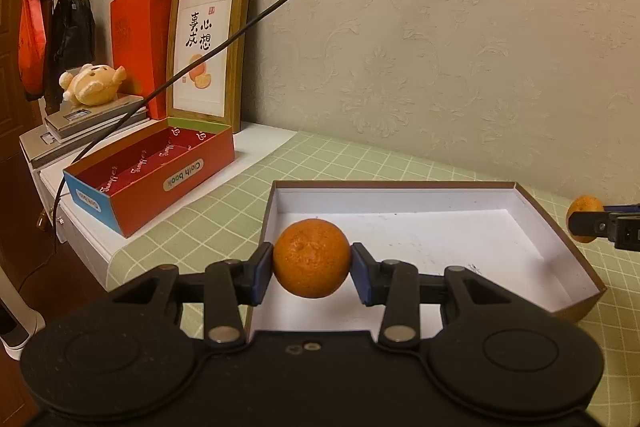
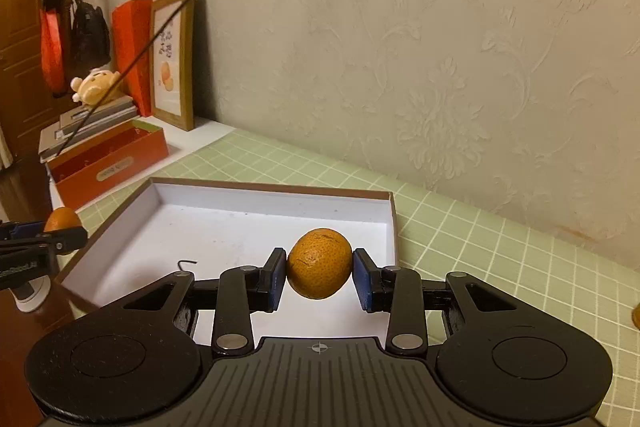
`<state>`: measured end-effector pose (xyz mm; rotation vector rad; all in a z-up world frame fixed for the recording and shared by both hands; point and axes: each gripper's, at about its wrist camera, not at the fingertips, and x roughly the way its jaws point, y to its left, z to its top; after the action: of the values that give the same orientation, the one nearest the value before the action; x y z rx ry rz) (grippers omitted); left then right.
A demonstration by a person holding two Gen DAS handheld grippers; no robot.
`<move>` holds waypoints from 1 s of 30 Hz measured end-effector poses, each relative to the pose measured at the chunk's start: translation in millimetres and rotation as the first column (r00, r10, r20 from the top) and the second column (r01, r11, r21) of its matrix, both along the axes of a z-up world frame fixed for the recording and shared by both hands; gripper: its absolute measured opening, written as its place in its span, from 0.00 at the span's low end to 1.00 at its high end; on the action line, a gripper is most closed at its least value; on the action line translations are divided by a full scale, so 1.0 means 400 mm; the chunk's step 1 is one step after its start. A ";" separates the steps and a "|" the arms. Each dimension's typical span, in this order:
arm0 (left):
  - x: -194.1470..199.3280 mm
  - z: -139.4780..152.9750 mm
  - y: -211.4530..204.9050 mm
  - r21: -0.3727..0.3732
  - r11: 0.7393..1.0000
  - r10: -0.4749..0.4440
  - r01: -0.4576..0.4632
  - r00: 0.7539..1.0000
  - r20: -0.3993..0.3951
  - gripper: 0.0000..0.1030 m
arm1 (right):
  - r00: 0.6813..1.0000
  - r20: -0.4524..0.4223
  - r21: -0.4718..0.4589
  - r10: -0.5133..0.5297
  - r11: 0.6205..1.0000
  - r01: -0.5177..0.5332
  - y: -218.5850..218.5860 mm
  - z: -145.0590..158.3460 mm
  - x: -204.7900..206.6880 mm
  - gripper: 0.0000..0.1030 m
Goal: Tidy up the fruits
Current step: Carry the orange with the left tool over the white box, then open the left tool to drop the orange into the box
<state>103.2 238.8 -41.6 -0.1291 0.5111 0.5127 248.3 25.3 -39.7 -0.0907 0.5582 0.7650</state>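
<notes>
Oranges sit clenched in both grippers' fingers above the white tray, red box nearby

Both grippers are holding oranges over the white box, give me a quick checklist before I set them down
1. Left gripper holds its orange between both pads: ok.
2. Right gripper holds its orange between both pads: ok.
3. White box is open, with bare floor under both oranges: ok.
4. Small dark bent thing on the box floor lies to the side of the right orange: ok.
5. The two grippers are apart, not touching: ok.
6. Oranges are low enough to release gently: cannot tell.
</notes>
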 end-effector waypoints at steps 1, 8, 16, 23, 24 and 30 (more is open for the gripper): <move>0.004 -0.002 0.004 -0.002 1.000 0.001 -0.001 1.000 -0.001 0.31 | 1.000 -0.002 -0.002 -0.004 1.000 0.004 0.005 -0.004 0.009 0.35; 0.032 -0.016 0.017 -0.005 1.000 -0.002 0.002 1.000 -0.019 0.31 | 1.000 -0.021 0.002 -0.013 1.000 0.013 0.029 -0.024 0.047 0.35; 0.054 -0.030 0.046 -0.022 1.000 0.015 -0.016 0.999 -0.036 0.31 | 0.999 -0.029 -0.008 -0.028 1.000 0.027 0.042 -0.040 0.072 0.35; 0.081 -0.036 0.054 -0.030 1.000 0.008 -0.009 0.999 -0.040 0.31 | 0.999 -0.036 -0.011 -0.029 1.000 0.029 0.049 -0.047 0.096 0.35; 0.086 -0.036 0.051 -0.028 1.000 0.006 -0.007 0.999 -0.040 0.31 | 0.999 -0.036 -0.010 -0.027 1.000 0.027 0.051 -0.046 0.099 0.35; 0.100 -0.041 0.032 0.087 0.994 0.073 -0.071 0.997 -0.021 0.94 | 0.999 0.018 -0.062 -0.046 0.997 0.047 0.083 -0.065 0.107 0.98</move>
<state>143.4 251.5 -58.0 -0.0587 0.5081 0.6068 291.0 58.5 -65.8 -0.1411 0.5671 0.7011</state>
